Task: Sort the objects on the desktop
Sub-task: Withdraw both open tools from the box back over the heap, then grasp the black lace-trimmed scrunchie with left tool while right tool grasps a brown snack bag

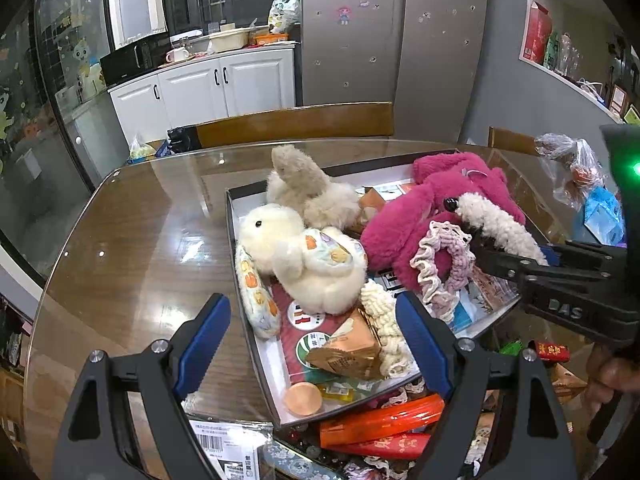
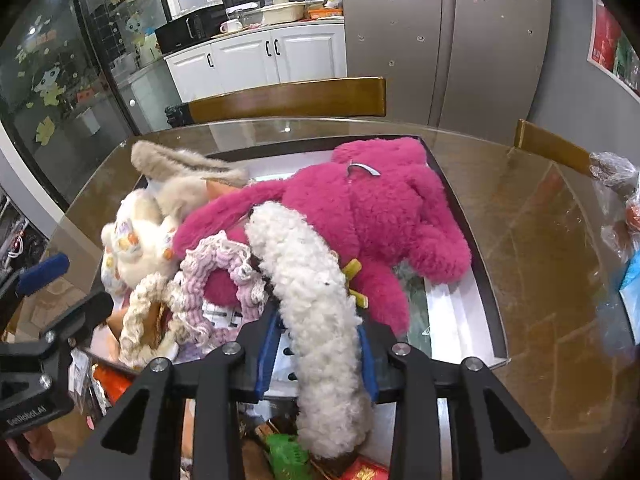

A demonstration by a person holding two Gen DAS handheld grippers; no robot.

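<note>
Glass-topped surface (image 1: 132, 240) carries the tray (image 1: 256, 344), over which the fluffy white band (image 2: 316, 300) is pinched in the right gripper (image 2: 316, 344)'s jaws and should be lowered clear of the pink plush (image 2: 372, 216), the left gripper (image 1: 312, 340)'s jaws being spread.

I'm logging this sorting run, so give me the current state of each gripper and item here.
left gripper: open, empty, above the tray's near end
right gripper: shut on white fuzzy band
white fuzzy band: clamped, draped over the pink plush
pink plush: lying in tray
tray: on table, heaped
cream rabbit: lying in tray
</note>
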